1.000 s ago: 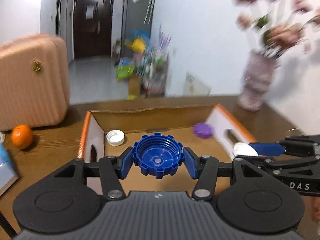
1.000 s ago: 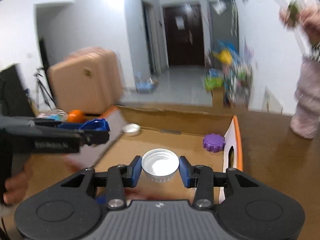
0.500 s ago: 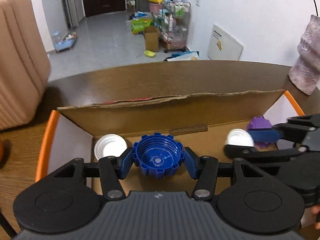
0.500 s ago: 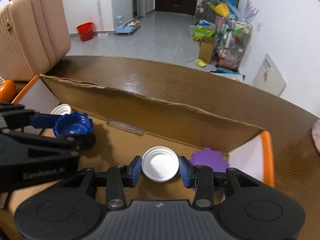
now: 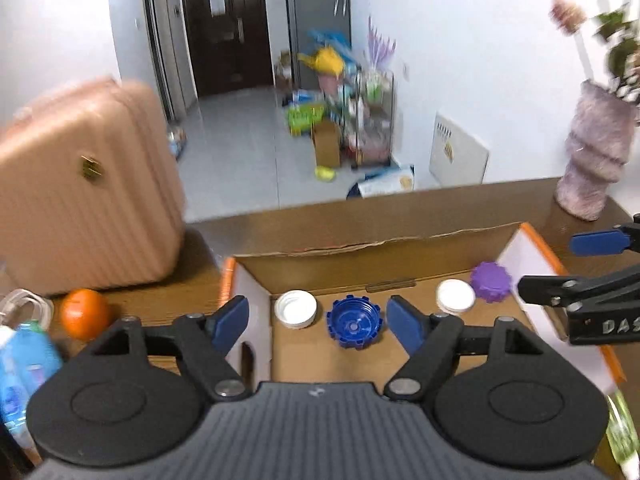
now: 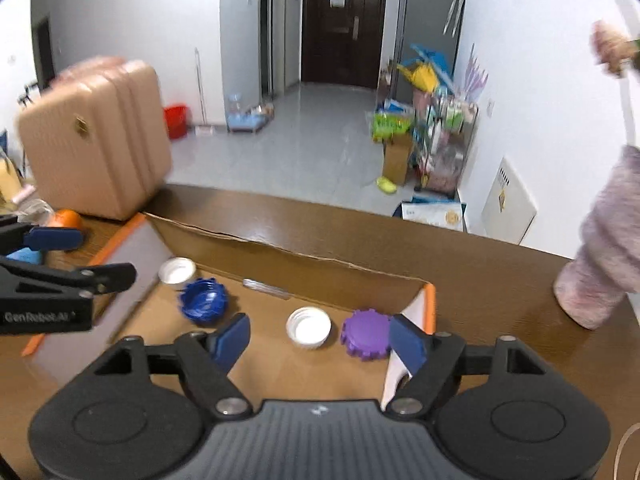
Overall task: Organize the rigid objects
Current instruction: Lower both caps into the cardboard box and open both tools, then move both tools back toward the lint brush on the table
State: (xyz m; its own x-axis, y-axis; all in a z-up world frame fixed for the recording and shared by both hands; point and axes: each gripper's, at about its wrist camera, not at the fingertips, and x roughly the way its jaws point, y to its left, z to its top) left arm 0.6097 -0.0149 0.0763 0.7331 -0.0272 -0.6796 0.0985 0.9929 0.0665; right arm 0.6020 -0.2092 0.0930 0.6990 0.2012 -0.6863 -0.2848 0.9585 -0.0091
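Observation:
An open cardboard box [image 5: 376, 264] lies on the wooden table. On its floor lie a blue cap [image 5: 353, 325], a white cap [image 5: 296, 308] to its left, a second white cap [image 5: 455, 296] and a purple cap [image 5: 490, 281]. My left gripper [image 5: 318, 324] is open and empty, raised above the blue cap. In the right wrist view my right gripper [image 6: 320, 340] is open and empty above the second white cap [image 6: 309, 326], with the purple cap [image 6: 366, 337] beside it and the blue cap [image 6: 203, 300] to the left.
A pink suitcase [image 5: 80, 188] stands at the left. An orange [image 5: 85, 317] and a blue bottle [image 5: 24, 368] lie left of the box. A pale purple vase [image 5: 592, 160] stands at the table's far right. The table's far edge runs behind the box.
Both grippers have opened and drawn back upward. The blue cap and the white cap they held now lie on the box floor.

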